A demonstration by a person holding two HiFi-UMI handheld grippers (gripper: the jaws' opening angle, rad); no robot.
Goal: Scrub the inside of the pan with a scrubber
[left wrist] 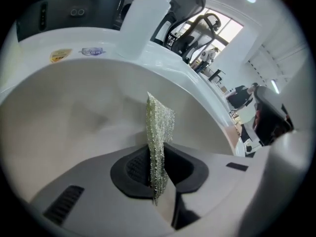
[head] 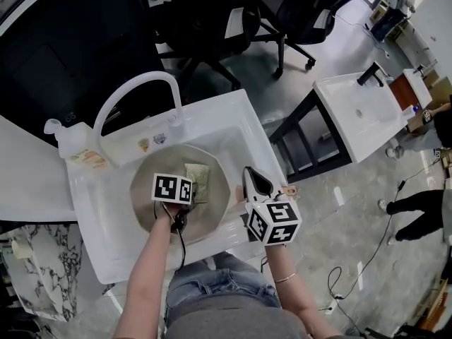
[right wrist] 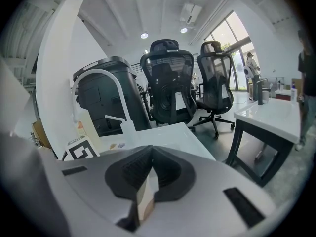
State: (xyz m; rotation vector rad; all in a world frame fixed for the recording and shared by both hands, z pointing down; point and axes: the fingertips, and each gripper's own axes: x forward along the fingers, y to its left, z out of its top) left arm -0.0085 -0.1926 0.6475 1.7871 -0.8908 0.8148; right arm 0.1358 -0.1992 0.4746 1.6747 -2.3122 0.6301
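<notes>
Faucet arches over sink behind pan; bottle alongside, chairs beyond.

The white sink holds the pan, bottle at corner.

No wording legible at the scene: two small stickers on the sink rim are too blurred to read
</notes>
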